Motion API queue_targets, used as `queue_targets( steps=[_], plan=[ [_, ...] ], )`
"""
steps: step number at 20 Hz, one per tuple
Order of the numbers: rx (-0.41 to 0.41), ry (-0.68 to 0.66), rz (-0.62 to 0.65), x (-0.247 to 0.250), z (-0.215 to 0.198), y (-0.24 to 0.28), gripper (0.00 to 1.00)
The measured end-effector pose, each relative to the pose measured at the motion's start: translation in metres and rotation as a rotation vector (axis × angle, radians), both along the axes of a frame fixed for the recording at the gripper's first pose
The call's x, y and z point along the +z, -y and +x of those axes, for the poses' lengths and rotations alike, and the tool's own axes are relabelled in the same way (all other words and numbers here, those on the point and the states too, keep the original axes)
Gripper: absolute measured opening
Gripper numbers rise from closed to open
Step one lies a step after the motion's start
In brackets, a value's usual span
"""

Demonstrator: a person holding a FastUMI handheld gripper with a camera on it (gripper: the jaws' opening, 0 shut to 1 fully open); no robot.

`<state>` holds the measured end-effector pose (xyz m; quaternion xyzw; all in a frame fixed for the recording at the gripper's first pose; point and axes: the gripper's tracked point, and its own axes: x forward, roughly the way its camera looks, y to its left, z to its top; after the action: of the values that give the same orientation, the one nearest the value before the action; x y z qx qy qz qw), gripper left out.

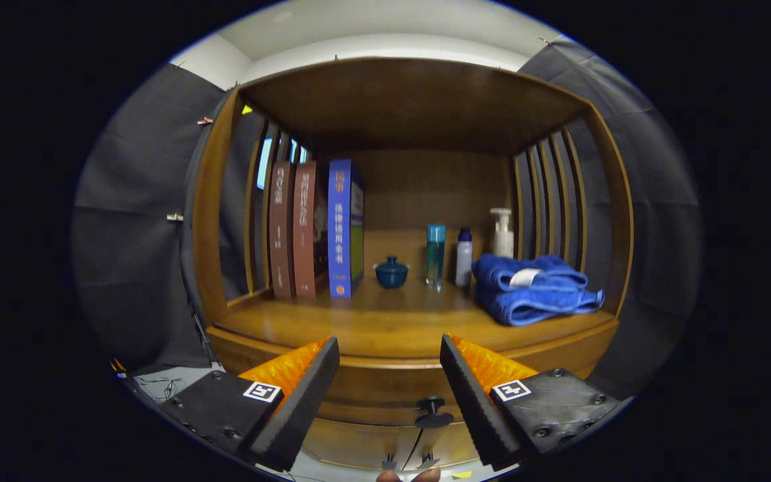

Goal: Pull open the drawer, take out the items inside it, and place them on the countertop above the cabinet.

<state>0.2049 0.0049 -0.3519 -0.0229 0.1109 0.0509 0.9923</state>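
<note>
Gripper view
Tool: the tool [389,395] has its two fingers spread wide apart with nothing between them; it hangs in front of the cabinet, aimed at its front edge.
Fingers: one finger [302,402] stands at 7 o'clock from the gap, the other at 5 o'clock; neither touches anything.
Cabinet: a wooden cabinet [215,221] with slatted sides and an open shelf space fills the area beyond the fingers.
Surface: the wooden surface [399,325] lies just beyond the fingertips, at 12 o'clock from the tool, and carries all the things named below.
Drawer: the drawer [372,442] sits under the surface, low between the fingers; it looks closed, and what lies inside cannot be seen.
Knob: a dark knob [431,410] stands on the drawer front, in the gap between the fingers, nearer the 5 o'clock finger and apart from it.
Books: three books [312,227] stand upright side by side at 11 o'clock, two brown and one blue.
Lidded bowl: a small dark blue lidded bowl [391,272] rests at 12 o'clock, just beside the blue book.
Bottles: a tall teal bottle [436,256], a small white bottle [464,258] with a dark cap and a white pump bottle [502,233] stand in a row at 1 o'clock.
Towel: a folded blue towel [533,288] lies at 2 o'clock, in front of the pump bottle.
Hand: fingertips of a hand [409,476] peek in at 6 o'clock, below the drawer.
</note>
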Motion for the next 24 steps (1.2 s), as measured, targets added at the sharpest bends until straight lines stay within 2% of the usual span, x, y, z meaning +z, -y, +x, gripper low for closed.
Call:
queue_targets(
  steps=[3, 9, 11, 13, 14, 16, 18, 24],
  plan=[
    [-0.031, -0.058, -0.028, -0.037, -0.003, 0.014, 0.99],
    [-0.065, -0.119, -0.023, -0.075, -0.005, 0.038, 0.99],
    [-0.098, -0.128, -0.043, -0.079, -0.005, 0.049, 0.75],
    [-0.099, -0.136, -0.035, -0.082, 0.000, 0.051, 0.51],
    [-0.097, -0.149, -0.041, -0.083, -0.004, 0.049, 0.51],
    [-0.098, -0.129, -0.029, -0.081, -0.004, 0.051, 0.45],
    [-0.096, -0.138, -0.036, -0.080, -0.007, 0.051, 0.31],
    [-0.103, -0.160, -0.017, -0.075, -0.033, 0.055, 0.31]
  ],
)
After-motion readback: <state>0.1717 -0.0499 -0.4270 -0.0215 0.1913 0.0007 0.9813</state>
